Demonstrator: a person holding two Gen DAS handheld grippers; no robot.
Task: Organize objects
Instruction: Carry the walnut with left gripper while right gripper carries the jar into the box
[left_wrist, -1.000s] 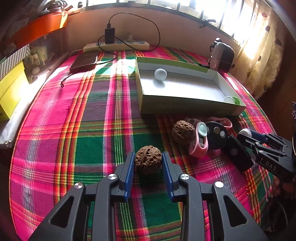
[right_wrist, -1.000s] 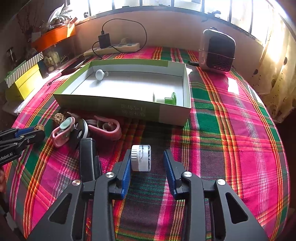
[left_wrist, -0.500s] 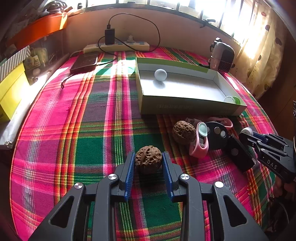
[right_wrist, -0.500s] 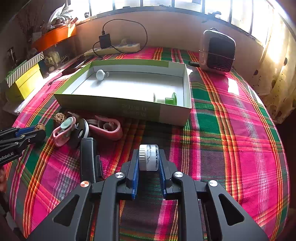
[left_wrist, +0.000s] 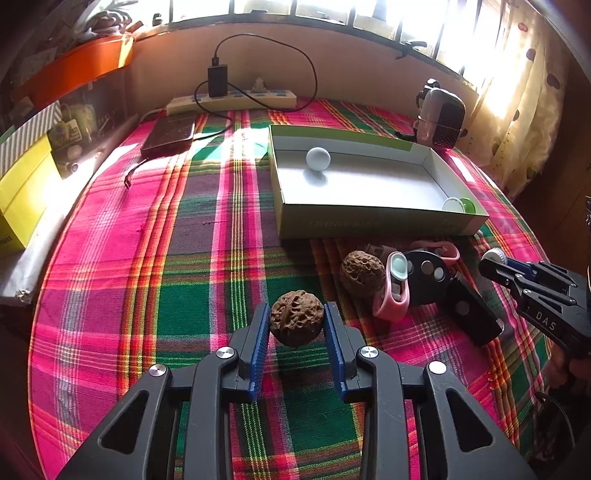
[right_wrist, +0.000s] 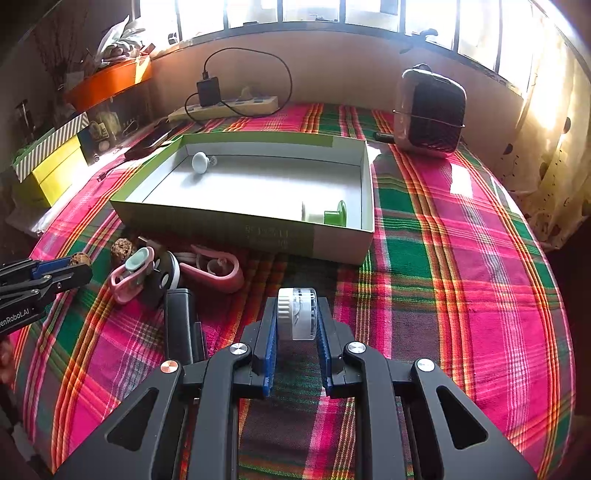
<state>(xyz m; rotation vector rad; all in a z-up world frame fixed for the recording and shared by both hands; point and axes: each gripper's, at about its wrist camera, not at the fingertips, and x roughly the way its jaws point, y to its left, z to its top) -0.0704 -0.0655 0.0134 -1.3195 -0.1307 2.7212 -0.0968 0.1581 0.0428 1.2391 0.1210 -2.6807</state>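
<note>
Left wrist view, left to right: yellow box (left_wrist: 20, 192) at the edge, dark flat device (left_wrist: 170, 134) and white power strip (left_wrist: 232, 100) with a black charger (left_wrist: 217, 80) at the back, all on a desk under a woven plaid cloth (left_wrist: 147, 258) in pink, green and orange. Left tool (left_wrist: 296, 321) has black arms and ribbed blue pads (left_wrist: 260, 334); the pads press both sides of a brown, deeply wrinkled walnut (left_wrist: 296, 322), so it is clamped on it, low over the cloth at centre front. A second walnut (left_wrist: 362, 273) lies just right, touching a pink plastic clip (left_wrist: 393, 295). Beside that a black round disc (left_wrist: 426, 273) with metal dots and a black bar (left_wrist: 472, 314). Behind them is a shallow open cardboard box (left_wrist: 369, 221), green outside and white inside, faint print on its front wall unreadable. Inside: a white ball-shaped knob (left_wrist: 317, 158) at the far left, a green and white piece (left_wrist: 460, 205) in the near right corner. Far right, the other tool's arm shows "DAS".

Right wrist view: at the left edge the left tool's arm reads "enRobot.AI". Right tool (right_wrist: 296, 317) is clenched tight on a small translucent white cylinder (right_wrist: 297, 314) with a ribbed rim and dark marks, near the cloth in front of the box's near right corner. Behind right, a rounded pink-and-black mesh-front appliance (right_wrist: 428, 110).
</note>
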